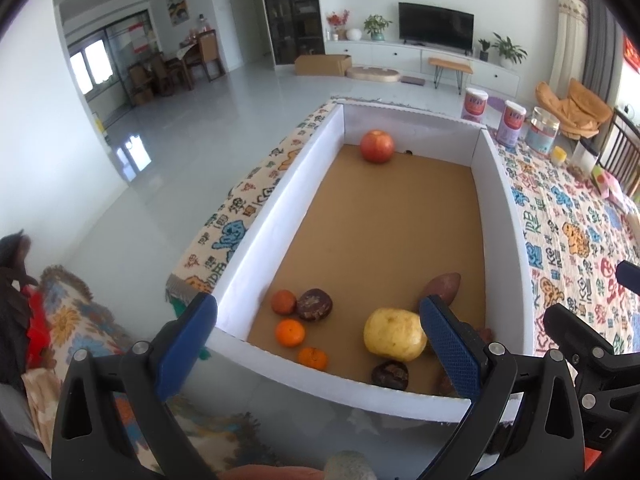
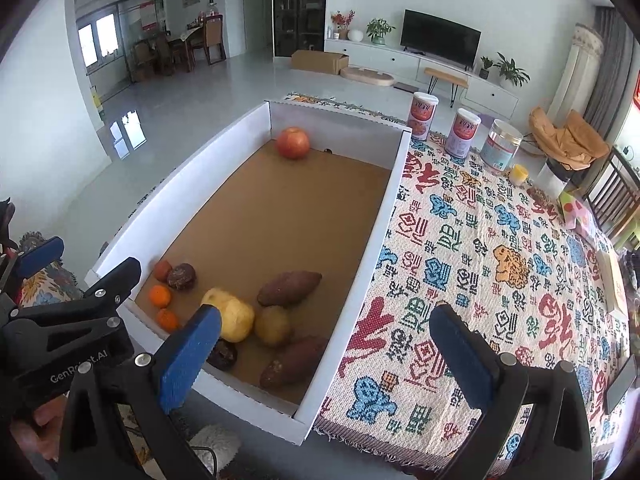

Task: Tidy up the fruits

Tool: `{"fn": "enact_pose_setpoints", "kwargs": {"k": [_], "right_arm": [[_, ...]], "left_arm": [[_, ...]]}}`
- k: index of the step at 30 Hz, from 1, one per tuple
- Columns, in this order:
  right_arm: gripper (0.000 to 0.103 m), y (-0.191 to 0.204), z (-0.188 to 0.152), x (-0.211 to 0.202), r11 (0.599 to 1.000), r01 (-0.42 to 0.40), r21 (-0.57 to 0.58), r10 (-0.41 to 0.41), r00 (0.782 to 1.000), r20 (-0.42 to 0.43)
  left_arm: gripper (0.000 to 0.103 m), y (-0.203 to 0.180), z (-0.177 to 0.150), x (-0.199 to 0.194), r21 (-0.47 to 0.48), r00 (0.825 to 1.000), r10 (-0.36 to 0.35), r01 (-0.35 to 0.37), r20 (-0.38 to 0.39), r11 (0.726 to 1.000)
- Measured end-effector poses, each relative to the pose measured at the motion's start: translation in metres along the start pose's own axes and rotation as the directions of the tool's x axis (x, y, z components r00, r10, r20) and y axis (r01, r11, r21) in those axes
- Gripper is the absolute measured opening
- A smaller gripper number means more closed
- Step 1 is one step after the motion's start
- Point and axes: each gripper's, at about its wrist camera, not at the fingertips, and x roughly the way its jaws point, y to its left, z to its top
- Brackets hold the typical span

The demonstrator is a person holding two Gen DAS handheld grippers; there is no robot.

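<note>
Right now I hold my left gripper (image 1: 316, 340) over the near end of the white box (image 1: 280, 200), and its two blue fingers (image 1: 450, 348) are spread wide with nothing between them. My right gripper (image 2: 324, 356) is spread wide too and holds nothing. It hangs over the near right corner of the box, with one finger over the box and the other over the bright tablecloth (image 2: 500, 264).

The box sits on the left part of the table and has a brown floor. A red apple (image 1: 377, 146) sits alone at the far end, close to the far wall. All the other food is bunched at the near end. Three small oranges (image 1: 289, 332) lie near the left wall, with a dark round fruit (image 1: 314, 305) touching the far one. A big yellow fruit (image 1: 394, 334) lies in the middle. Just to its right is a smaller brown round one (image 2: 273, 325). Two long brown sweet potatoes (image 2: 289, 288) lie by it, one farther and one nearer. Another dark round fruit (image 1: 389, 375) lies by the near wall.

Three jars (image 2: 463, 133) stand on the cloth past the far right corner of the box.
</note>
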Motion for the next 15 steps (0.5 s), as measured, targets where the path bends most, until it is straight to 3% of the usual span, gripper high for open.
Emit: {"fn": "enact_pose_setpoints", "kwargs": {"k": [15], "right_arm": [[0.103, 0.0015, -0.0009, 0.0074, 1.0, -0.005, 0.0, 0.005, 1.0, -0.026]], "left_arm": [[0.102, -0.0007, -0.0016, 0.0058, 0.007, 0.999, -0.031, 0.031, -0.025, 0.999]]}}
